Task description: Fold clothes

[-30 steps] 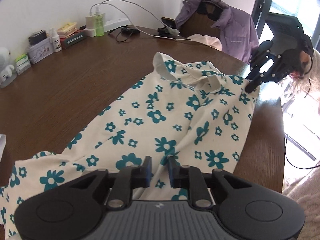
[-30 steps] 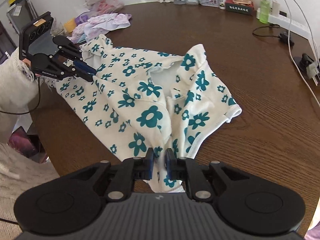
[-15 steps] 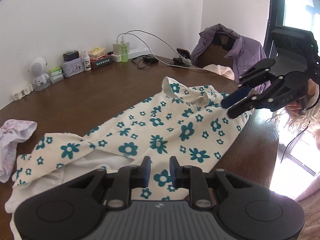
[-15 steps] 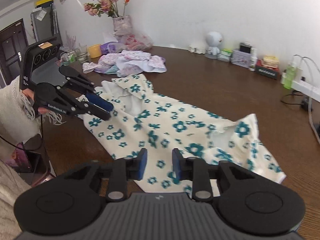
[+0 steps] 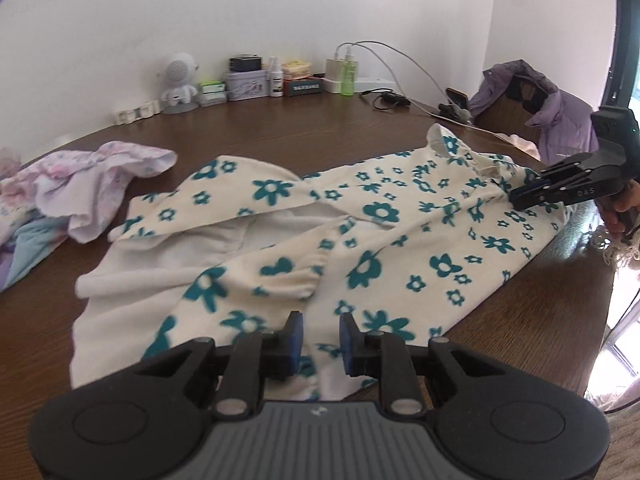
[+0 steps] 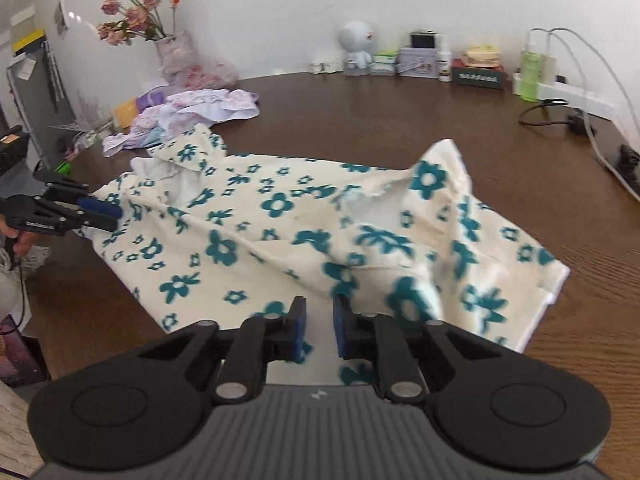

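A cream garment with teal flowers (image 5: 360, 240) lies stretched lengthwise over the brown round table (image 5: 280, 136), one flap turned back to show its plain inside. My left gripper (image 5: 321, 336) hovers low over one end, jaws a narrow gap apart, cloth showing beneath the gap. From the right wrist view the left gripper (image 6: 114, 216) touches the garment's (image 6: 320, 232) far-left edge. My right gripper (image 6: 319, 328) sits over the other end and its jaws are closing, with cloth seen between them but no visible pinch. Its tip (image 5: 514, 200) rests at the collar end.
A pile of pastel clothes (image 5: 80, 184) lies at the table's left. Along the wall stand a white figurine (image 5: 180, 80), small boxes, a green bottle (image 5: 349, 74) and a power strip with cables (image 6: 576, 98). A purple jacket (image 5: 560, 120) hangs on a chair; flowers in a vase (image 6: 176, 52).
Both grippers let go of the cloth they pinched a second ago and rose. The garment now lies spread out long. Both grippers have come back down to its two ends.
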The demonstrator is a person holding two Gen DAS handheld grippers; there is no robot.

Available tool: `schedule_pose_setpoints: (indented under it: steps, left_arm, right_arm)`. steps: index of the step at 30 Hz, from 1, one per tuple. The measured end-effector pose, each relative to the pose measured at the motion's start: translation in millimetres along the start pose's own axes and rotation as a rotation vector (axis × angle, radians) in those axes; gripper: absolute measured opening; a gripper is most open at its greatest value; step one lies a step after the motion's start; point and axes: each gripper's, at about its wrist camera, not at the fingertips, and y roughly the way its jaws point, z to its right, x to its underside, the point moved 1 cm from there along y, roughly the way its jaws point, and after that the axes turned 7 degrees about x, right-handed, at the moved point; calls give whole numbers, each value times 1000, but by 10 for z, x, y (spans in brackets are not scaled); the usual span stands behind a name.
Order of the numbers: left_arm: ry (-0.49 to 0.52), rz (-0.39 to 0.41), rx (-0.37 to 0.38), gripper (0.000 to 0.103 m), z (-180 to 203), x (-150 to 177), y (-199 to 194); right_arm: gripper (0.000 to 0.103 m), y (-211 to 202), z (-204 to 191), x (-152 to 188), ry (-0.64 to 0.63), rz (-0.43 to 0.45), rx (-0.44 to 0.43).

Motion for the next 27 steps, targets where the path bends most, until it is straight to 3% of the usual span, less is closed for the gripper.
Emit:
schedule_pose_setpoints:
  steps: [7,20,23,27]
  left_arm:
    - [-39,-18,-148,21,-344,285,-386]
    - [-71,25,-195,21,-417,431,-512]
    - [-71,22,-202,21,-405,425,-509]
    - [-68,13,-214,21,-388,407,-501]
  right_arm:
    - [14,-204,171,129,9,-4,122]
    - [14,-159,-50,142,-105,-9,220]
    - [20,-202,-29,104,-61,-15,200]
    - [37,-372,-80,47,-36,76,196]
